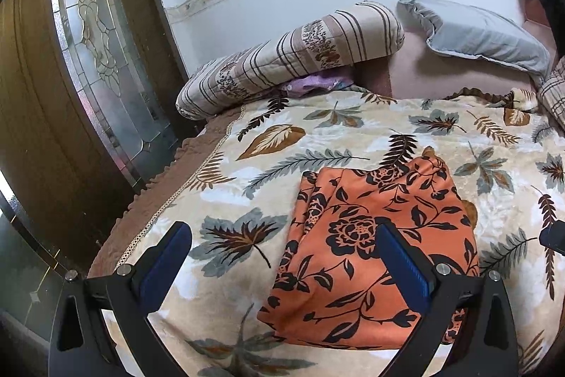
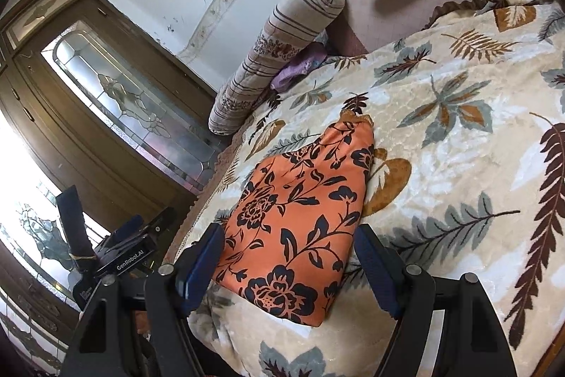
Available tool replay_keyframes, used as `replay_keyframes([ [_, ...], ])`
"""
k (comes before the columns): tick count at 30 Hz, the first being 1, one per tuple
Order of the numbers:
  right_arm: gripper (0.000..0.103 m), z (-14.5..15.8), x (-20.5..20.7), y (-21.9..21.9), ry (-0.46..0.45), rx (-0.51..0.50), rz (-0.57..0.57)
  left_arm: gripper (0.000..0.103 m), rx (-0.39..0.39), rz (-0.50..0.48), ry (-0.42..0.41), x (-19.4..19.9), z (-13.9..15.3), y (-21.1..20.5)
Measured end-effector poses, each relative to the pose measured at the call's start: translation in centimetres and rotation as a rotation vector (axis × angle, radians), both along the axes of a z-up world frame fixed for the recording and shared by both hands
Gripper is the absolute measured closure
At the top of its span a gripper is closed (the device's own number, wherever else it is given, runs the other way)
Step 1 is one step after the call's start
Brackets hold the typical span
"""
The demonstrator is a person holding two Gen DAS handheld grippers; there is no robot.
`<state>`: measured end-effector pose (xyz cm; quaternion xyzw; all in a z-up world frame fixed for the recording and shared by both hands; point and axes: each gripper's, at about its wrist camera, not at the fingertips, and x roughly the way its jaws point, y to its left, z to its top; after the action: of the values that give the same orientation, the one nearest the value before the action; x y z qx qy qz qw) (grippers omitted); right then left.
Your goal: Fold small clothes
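Observation:
An orange garment with black flowers (image 1: 370, 235) lies folded flat on the leaf-patterned blanket (image 1: 317, 136). My left gripper (image 1: 282, 232) hangs over its left edge and is open. One blue pad (image 1: 402, 264) is above the cloth, the other (image 1: 166, 260) above the bare blanket. In the right wrist view the garment (image 2: 300, 211) runs away from me. My right gripper (image 2: 287, 230) is open and straddles the garment's near end, with both pads apart from the cloth. The left gripper's body (image 2: 123, 253) shows at the left of this view.
A striped bolster (image 1: 293, 59) and a grey pillow (image 1: 476, 34) lie at the head of the bed. A purple cloth (image 1: 314, 82) peeks out from under the bolster. A wooden door with a glass panel (image 1: 91, 59) stands beside the bed's left edge (image 1: 159, 186).

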<state>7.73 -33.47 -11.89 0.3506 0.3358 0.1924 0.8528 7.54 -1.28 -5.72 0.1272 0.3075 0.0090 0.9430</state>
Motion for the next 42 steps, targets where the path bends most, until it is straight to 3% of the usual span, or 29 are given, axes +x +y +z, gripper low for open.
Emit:
replay_keyframes([
  [42,0.024,-1.5,1.6,1.3,0.047,-0.006,0.03,0.0,0.01,0.028,0.068,1.7,-2.9,1.2],
])
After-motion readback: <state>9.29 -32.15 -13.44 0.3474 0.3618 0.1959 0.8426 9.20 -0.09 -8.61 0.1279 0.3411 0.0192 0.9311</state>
